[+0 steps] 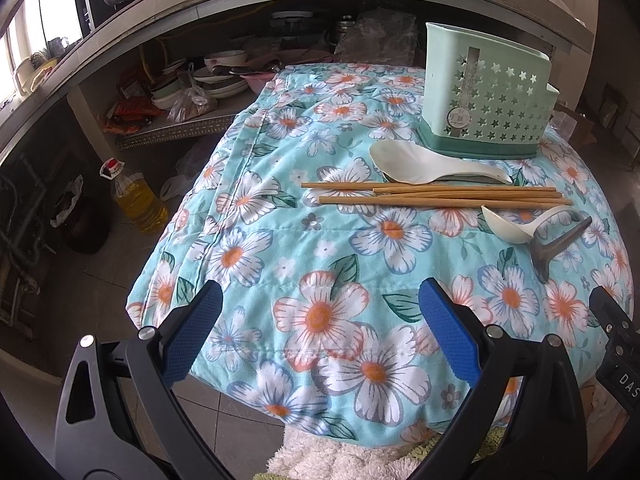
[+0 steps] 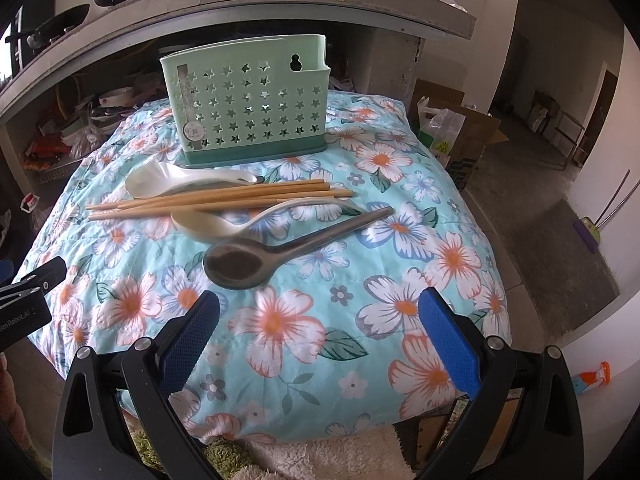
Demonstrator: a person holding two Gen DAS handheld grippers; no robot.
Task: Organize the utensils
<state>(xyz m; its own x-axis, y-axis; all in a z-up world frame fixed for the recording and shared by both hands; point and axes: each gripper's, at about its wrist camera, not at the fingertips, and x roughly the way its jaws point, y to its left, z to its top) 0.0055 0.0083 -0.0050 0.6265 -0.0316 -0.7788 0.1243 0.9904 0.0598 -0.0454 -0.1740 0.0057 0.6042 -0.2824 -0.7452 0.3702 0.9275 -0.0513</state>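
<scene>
Chopsticks (image 2: pixel 216 200) beside caddy (image 2: pixel 248 100), grippers spread

Matt wooden chopsticks (image 2: pixel 216 200) and a glossy grey spoon (image 2: pixel 256 260) lie on floral cloth (image 2: pixel 280 328).

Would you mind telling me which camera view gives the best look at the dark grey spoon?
The right wrist view: the dark grey spoon lies nearest that camera, with bowl and handle fully visible on the floral cloth. In the left wrist view it sits near the right edge, foreshortened, its bowl barely readable.
</scene>
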